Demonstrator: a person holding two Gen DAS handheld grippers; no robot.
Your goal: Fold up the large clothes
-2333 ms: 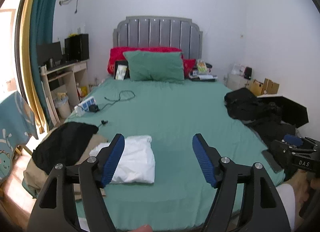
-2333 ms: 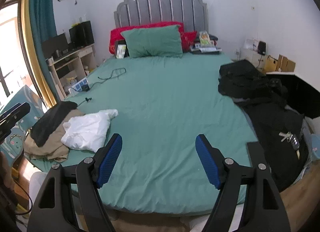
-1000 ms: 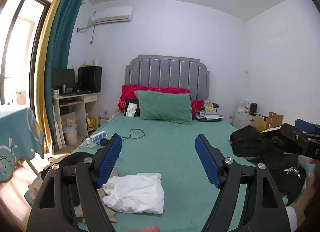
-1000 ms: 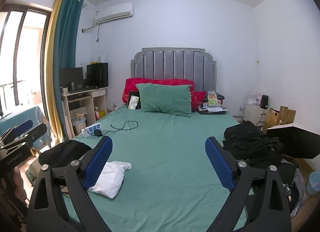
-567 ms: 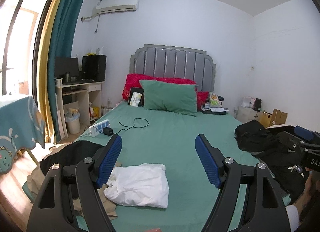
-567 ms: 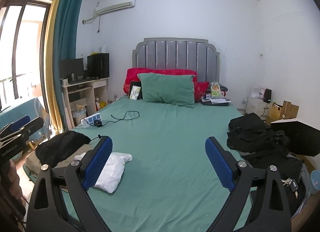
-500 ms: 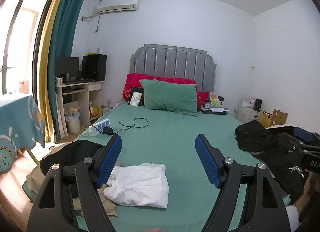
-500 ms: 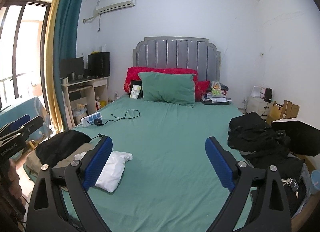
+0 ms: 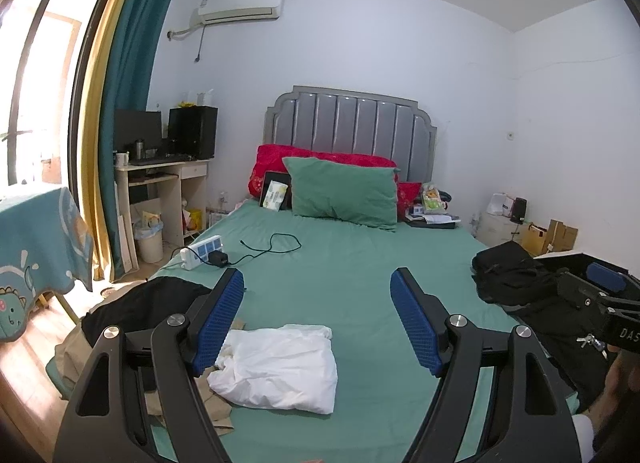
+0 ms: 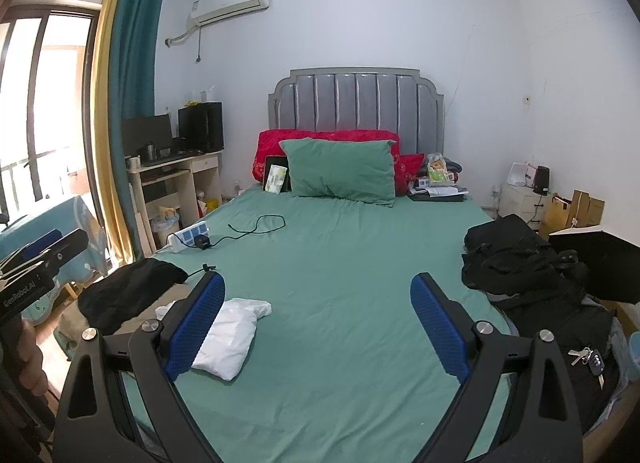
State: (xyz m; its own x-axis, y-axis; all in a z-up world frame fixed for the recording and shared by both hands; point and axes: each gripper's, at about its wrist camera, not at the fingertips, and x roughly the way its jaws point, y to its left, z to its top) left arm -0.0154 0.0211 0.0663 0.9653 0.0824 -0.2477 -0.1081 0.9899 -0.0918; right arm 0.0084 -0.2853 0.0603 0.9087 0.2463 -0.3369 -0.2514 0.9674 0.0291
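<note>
A folded white garment [image 9: 280, 367] [image 10: 228, 339] lies near the foot of the green bed [image 9: 344, 263] [image 10: 340, 263], on its left side. Beside it, at the bed's left corner, sit a black garment [image 9: 140, 307] [image 10: 128, 287] and a tan one [image 9: 216, 403]. A heap of black clothes [image 9: 516, 283] [image 10: 516, 267] covers the bed's right edge. My left gripper [image 9: 317, 283] is open and empty, hovering above the foot of the bed over the white garment. My right gripper [image 10: 318, 287] is open and empty too, held above the bed's foot further right.
Pillows [image 10: 340, 175], a power strip with cable [image 10: 188, 237], a tablet and small items lie at the head of the bed. Keys [image 10: 588, 355] rest on the black clothes. A desk [image 10: 172, 179] and curtain stand left, boxes [image 10: 576, 207] right. A hand [image 10: 28, 359] holds the left gripper's handle.
Both views dipped slightly over the last second, showing more bed and less ceiling. Over two seconds ago both grippers pointed steeply down at the bed and have since lifted. Jaws stayed open.
</note>
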